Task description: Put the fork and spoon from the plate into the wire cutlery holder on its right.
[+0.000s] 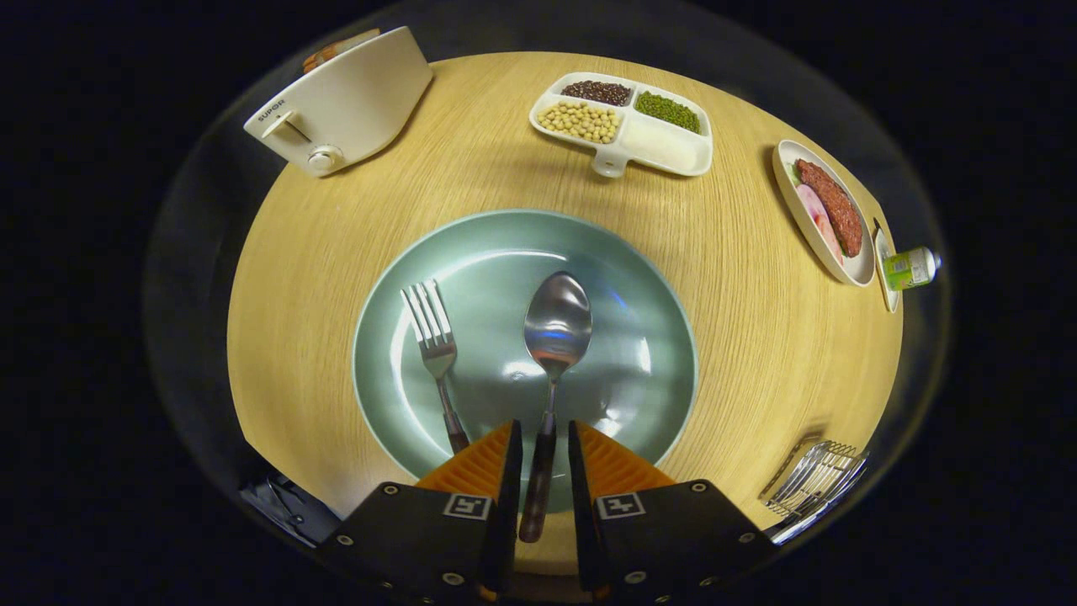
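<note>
Both tongs (545,438) flank the glossy spoon's (555,328) slim handle, gaps visible.

A round pale-green plate (639,278) sits in the middle of the counter. A metal spoon (555,328) lies face up at the plate's centre, its dark handle running back between the tool (544,446) fingers, which flank it with small gaps. A metal fork (436,345) lies just left of the spoon, tines pointing away. The wire cutlery holder (814,480) stands at the counter's right edge, well apart from the plate.
</note>
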The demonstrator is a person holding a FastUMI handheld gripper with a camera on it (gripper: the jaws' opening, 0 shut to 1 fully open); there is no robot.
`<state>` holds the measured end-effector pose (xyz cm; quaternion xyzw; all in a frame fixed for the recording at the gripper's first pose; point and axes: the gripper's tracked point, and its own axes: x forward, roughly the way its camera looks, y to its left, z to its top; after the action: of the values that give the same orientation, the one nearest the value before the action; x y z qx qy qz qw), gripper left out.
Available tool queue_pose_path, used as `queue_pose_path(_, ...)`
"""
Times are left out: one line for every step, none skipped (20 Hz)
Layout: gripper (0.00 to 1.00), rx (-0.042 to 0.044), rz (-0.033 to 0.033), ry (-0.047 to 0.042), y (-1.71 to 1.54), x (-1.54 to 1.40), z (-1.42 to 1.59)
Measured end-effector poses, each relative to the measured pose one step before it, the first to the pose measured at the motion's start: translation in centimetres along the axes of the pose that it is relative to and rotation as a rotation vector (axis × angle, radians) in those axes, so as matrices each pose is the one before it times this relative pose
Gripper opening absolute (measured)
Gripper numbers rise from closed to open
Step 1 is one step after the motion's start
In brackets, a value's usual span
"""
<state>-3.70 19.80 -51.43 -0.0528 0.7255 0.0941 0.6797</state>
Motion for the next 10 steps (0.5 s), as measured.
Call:
queue_pose_path(0.23, 0.02099, -0.00807, 0.0157, -0.086, 0.213, -0.369)
queue_pose_path(0.19, 0.02183, 0.00151, 0.01038, -0.051, 0.256, -0.29)
queue_pose_path(0.15, 0.01884, 0.01325, 0.00647, 0.183, 0.121, -0.154)
queue_pose_path(0.14, 0.0243, 0.01833, -0.00097, 0.078, -0.04, -0.033)
queue_pose_path(0.11, 0.02603, 0.02601, -0.00442, 0.259, 0.209, 0.011)
queue_pose_path(0.1, 0.02161, 0.02089, -0.00962, 0.123, -0.013, 0.235)
queue_pose_path(0.07, 0.01136, 0.0172, -0.0044, 0.102, 0.056, 0.011)
queue_pose_path(0.07, 0.00608, 0.00936, -0.01155, -0.045, -0.019, 0.161)
queue_pose_path(0.06, 0.00218, -0.00024, -0.01516, -0.18, -0.017, 0.117)
queue_pose_path(0.06, -0.00059, -0.00385, -0.01467, -0.286, -0.117, 0.103)
